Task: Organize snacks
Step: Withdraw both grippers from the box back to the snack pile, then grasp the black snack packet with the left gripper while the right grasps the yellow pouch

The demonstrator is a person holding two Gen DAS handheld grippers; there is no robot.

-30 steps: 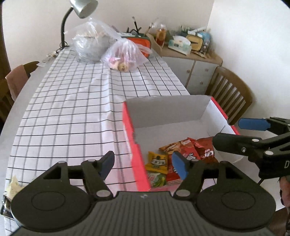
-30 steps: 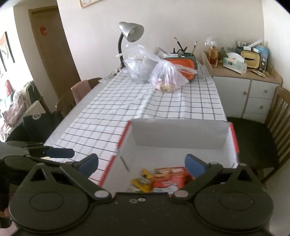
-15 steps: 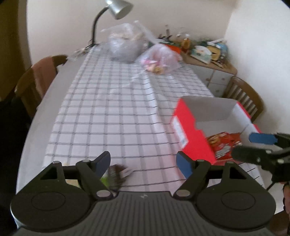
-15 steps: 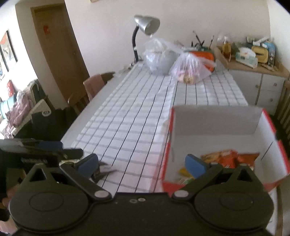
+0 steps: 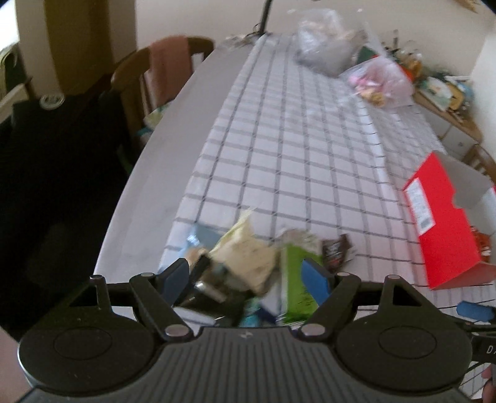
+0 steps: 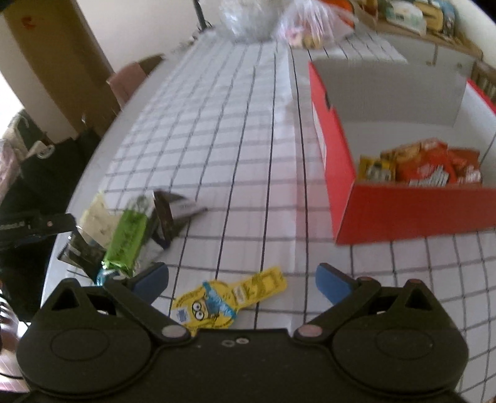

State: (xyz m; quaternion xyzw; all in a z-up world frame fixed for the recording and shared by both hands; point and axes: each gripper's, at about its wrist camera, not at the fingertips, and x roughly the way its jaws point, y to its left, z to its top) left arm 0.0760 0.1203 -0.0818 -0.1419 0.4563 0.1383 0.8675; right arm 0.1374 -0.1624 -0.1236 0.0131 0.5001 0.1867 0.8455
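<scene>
A red box point(image 6: 387, 214) with a white inside stands on the checked tablecloth and holds several red and yellow snack packets point(image 6: 421, 167); it also shows in the left wrist view point(image 5: 446, 235). A pile of loose snacks lies near the table's front left edge: a green packet point(image 5: 297, 279) point(image 6: 127, 235), a cream packet point(image 5: 248, 251) and a dark wrapper point(image 5: 336, 252). My left gripper point(image 5: 246, 277) is open and hovers right over this pile. My right gripper point(image 6: 241, 279) is open above a yellow minion packet point(image 6: 229, 297).
Two clear plastic bags point(image 5: 350, 65) lie at the table's far end. A chair with a pink cloth point(image 5: 164, 71) stands at the left side. A sideboard with clutter point(image 6: 412, 18) stands at the back right. The table edge point(image 5: 139, 192) runs close to the pile.
Both grippers have swung left, away from the red box. The left one now hovers over the snack pile; the right one now hovers over the yellow packet. Both stay open.
</scene>
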